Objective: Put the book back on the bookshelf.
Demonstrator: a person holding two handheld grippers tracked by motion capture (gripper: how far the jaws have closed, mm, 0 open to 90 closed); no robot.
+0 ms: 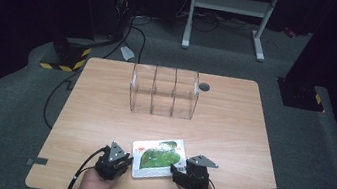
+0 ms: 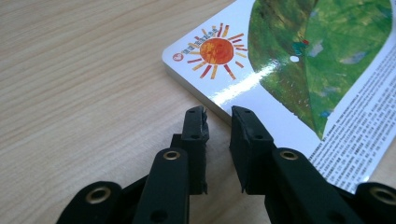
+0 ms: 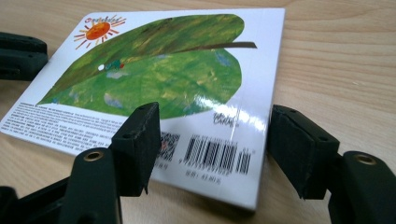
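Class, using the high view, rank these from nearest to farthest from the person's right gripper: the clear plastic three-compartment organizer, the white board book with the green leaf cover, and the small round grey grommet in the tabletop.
Measured from the right gripper:
1. White board book with the green leaf cover: just to its left, at the table's near edge.
2. Clear plastic three-compartment organizer: mid-table, farther back.
3. Small round grey grommet: beyond the organizer's right end, near the far edge.

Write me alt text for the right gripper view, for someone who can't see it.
A board book lies back cover up on a wooden table, showing a big green leaf, an orange sun and a barcode. The right gripper is open, its black jaws straddling the book's near corner.
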